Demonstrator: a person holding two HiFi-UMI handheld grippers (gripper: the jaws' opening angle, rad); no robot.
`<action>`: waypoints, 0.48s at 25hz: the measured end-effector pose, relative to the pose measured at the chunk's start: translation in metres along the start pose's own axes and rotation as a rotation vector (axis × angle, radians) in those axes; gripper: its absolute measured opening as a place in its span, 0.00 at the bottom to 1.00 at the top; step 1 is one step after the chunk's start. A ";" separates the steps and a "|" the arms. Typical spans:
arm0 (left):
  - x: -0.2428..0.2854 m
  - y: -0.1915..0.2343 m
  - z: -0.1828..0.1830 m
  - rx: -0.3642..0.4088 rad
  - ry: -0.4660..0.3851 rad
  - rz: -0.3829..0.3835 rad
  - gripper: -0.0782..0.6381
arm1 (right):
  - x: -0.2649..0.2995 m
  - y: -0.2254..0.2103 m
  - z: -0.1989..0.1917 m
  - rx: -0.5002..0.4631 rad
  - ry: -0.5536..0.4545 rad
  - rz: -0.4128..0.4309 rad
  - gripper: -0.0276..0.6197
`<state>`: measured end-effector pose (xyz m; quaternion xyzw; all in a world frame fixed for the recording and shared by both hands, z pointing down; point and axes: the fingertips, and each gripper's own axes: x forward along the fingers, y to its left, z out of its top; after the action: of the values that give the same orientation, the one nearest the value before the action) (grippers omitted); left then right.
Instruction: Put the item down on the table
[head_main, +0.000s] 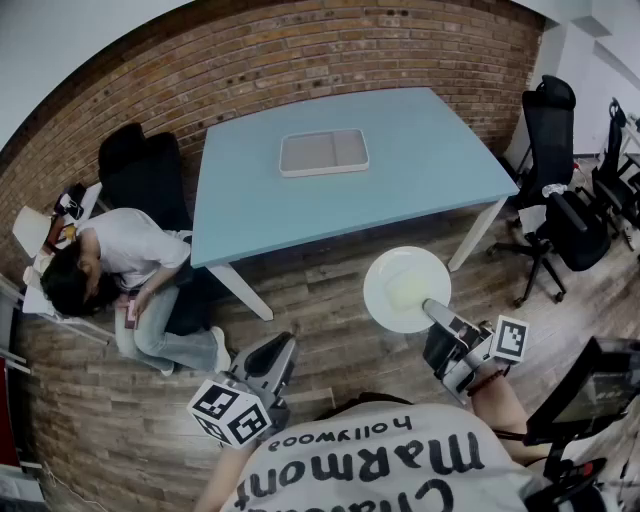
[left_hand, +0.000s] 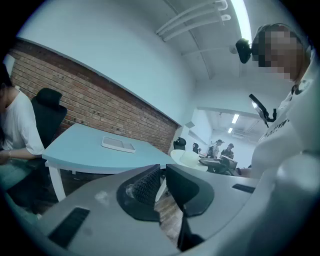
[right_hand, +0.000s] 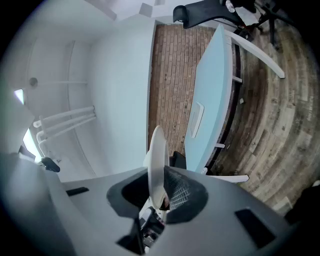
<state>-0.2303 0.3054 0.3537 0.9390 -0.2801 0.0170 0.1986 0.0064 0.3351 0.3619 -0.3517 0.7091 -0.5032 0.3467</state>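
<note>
The right gripper (head_main: 432, 308) has its fingers clamped on the rim of a round white plate (head_main: 405, 288). In the right gripper view the plate stands on its edge between the two fingers, and the ribbed pad presses on it. In the head view the plate is up in the air over the wooden floor (head_main: 330, 300). It is near the front corner of the worktop (head_main: 420, 170) but not on it.

The left gripper (head_main: 278, 348) is low at the person's left side – well away from the plate. Its fingers are pulled close together, with just a thin slit between them. Nothing is in that slit.

The worktop is light blue with white legs. A flat grey tray (head_main: 323, 152) lies on it near the far edge, close to the brick wall (head_main: 300, 50).

A person in a white top (head_main: 120, 255) sits on the floor by the left end of the worktop, bent forward – a black chair (head_main: 145, 170) is behind them. More black chairs (head_main: 555, 200) stand at the right end of the worktop.
</note>
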 end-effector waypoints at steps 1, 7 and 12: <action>-0.001 -0.001 0.000 0.000 0.001 0.000 0.16 | 0.000 0.001 0.000 0.000 0.001 0.000 0.14; -0.005 0.000 -0.002 0.007 0.007 -0.001 0.16 | 0.003 0.001 -0.003 0.003 0.003 0.000 0.14; -0.012 0.006 -0.001 0.008 -0.001 0.005 0.16 | 0.006 0.000 0.000 0.044 -0.038 0.028 0.14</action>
<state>-0.2435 0.3071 0.3556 0.9392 -0.2824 0.0183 0.1946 0.0030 0.3301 0.3612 -0.3436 0.6960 -0.5069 0.3749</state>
